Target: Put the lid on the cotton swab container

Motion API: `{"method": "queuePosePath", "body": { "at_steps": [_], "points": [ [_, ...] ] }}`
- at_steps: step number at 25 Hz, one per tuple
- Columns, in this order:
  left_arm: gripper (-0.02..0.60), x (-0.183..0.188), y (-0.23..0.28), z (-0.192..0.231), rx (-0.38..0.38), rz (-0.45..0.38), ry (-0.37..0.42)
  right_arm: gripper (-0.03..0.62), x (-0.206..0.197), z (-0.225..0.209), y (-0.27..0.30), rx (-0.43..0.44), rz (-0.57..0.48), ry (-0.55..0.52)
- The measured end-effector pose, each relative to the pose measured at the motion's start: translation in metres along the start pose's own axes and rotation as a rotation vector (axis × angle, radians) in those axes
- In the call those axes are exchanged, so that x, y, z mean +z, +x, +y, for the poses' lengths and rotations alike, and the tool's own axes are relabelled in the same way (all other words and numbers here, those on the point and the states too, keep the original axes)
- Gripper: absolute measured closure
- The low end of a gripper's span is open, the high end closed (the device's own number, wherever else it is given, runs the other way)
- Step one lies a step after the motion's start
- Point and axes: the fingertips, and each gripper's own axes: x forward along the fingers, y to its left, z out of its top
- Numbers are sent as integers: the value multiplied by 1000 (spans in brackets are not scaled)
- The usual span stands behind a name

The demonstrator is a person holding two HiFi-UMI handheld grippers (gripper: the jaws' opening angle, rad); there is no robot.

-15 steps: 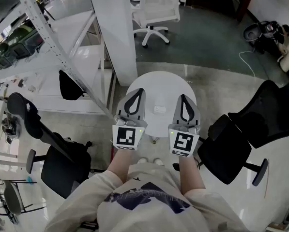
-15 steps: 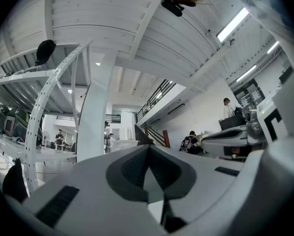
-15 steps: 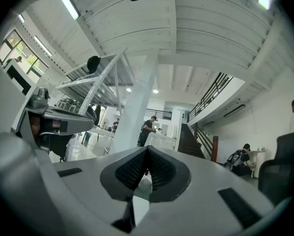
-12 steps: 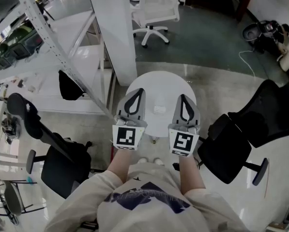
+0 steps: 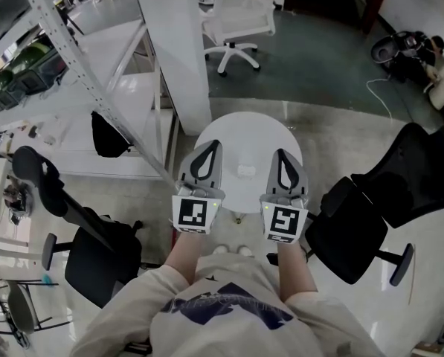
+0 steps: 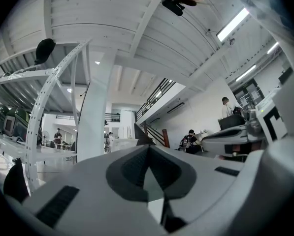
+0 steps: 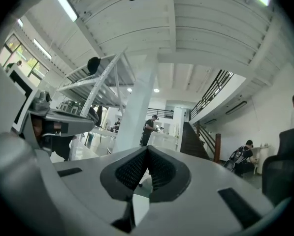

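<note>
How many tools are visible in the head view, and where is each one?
2. The left tool is over the left side of the round white table, the right tool over its right side; both are shut and empty.

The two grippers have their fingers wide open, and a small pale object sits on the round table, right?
Not open: the left gripper and right gripper have fingers closed together, empty, per each gripper view. The small pale object does sit on the round table.
</note>
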Motion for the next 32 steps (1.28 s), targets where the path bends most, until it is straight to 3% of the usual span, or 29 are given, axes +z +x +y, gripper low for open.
{"method": "queuePosePath", "body": {
  "at_steps": [3, 7, 11, 15, 18, 21, 24, 32],
  "points": [
    [584, 2, -3, 8, -31, 7, -16, 585, 1, -11, -5, 37, -11, 112],
    [584, 15, -11, 32, -84, 12, -44, 585, 4, -52, -18, 8, -41, 282],
    [584, 18, -27, 51, -171, 57, -39, 583, 8, -97, -40, 1, -79, 359],
    [581, 6, -44, 66, -192, 103, -62, 541, -2, -132, -56, 19, -36, 332],
    [517, -9, -49, 70, -190, 145, -106, 457, -17, -149, -59, 46, 15, 302],
    [482, -26, -52, 52, -268, 210, -134, 422, -31, -157, -61, 88, 61, 284],
    [457, -40, -53, 29, -353, 269, -151, 383, -45, -154, -60, 165, 113, 262],
    [396, -78, -47, -13, -421, 353, -137, 333, -84, -120, -46, 399, 211, 220]
  ]
}}
